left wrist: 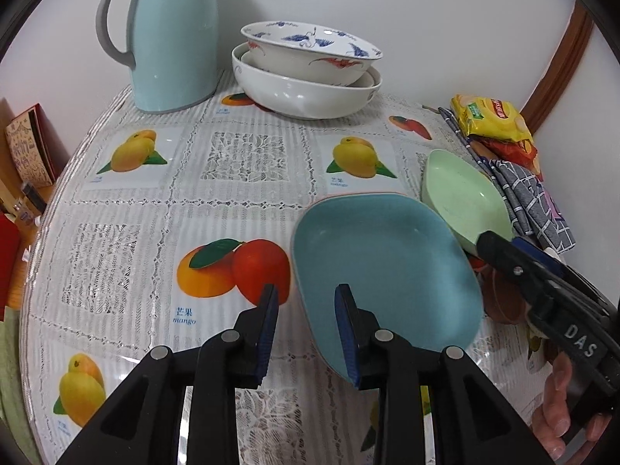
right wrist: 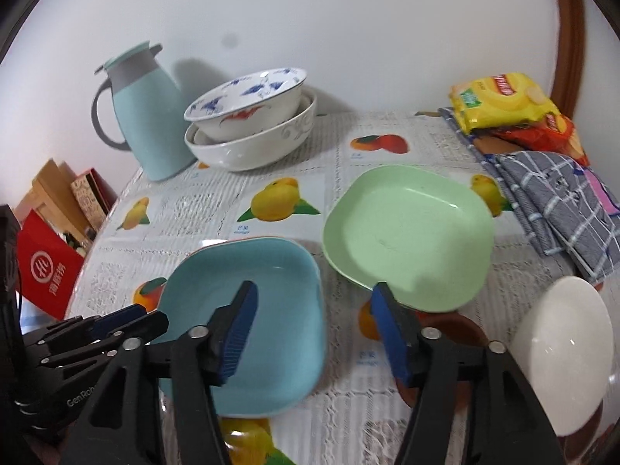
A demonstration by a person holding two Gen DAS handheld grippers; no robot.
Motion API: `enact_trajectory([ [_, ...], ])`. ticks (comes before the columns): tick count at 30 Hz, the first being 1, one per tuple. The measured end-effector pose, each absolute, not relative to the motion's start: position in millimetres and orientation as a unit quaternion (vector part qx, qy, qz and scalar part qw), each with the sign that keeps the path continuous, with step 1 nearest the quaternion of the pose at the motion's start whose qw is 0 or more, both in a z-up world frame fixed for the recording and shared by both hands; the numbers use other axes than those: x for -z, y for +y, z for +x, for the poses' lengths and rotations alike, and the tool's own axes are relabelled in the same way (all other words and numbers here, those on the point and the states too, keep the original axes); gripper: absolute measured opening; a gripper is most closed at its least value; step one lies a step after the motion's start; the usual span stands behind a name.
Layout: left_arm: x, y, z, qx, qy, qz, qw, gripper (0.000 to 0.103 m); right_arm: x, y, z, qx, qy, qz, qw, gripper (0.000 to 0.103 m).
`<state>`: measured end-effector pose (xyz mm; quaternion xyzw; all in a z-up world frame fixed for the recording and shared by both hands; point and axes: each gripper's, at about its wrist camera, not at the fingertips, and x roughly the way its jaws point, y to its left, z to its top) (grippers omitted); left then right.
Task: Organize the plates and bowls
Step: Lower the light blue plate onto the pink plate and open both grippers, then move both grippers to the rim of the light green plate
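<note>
Plates lay apart on desk (left wrist: 240, 201).
Both hand-held grippers stood apart, empty: left hand-held gripper (left wrist: 306, 329) astride blue plate (left wrist: 387, 267) rim, right hand-held gripper (right wrist: 314, 329) nearer green plate (right wrist: 410, 232).

Pale blue jug (left wrist: 174, 38) with grey handle upper left, yellow snack packet (right wrist: 500, 102) upper right, folded blue checked cloth (right wrist: 554, 201) below it, fruit-print tablecloth (left wrist: 155, 201), red box (right wrist: 48, 271) at left edge

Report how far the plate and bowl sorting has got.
Done: two patterned bowls nested by the jug; blue plate lying on a pink one. In hand: nothing, both the left gripper and right gripper are open. Left: green plate and white bowl sit apart.
</note>
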<state>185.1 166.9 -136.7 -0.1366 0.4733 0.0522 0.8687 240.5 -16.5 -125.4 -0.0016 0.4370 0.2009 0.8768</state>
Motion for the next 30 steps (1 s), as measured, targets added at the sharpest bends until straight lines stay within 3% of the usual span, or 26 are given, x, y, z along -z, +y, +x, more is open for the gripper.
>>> enact_trajectory([
  [6,118,150,180,-0.048,0.462,-0.125,0.877,0.03,108,-49,226,-0.171,0.421,0.015,0.891,0.069],
  [8,111,143,178,-0.047,0.452,-0.122,0.882,0.046,101,-62,221,-0.164,0.414,0.023,0.895,0.069],
  [9,107,139,176,-0.049,0.446,-0.118,0.886,0.047,98,-69,219,-0.162,0.41,0.028,0.897,0.069],
  [30,57,80,205,-0.021,0.414,-0.088,0.906,0.047,56,-136,219,-0.148,0.399,0.016,0.905,0.069],
])
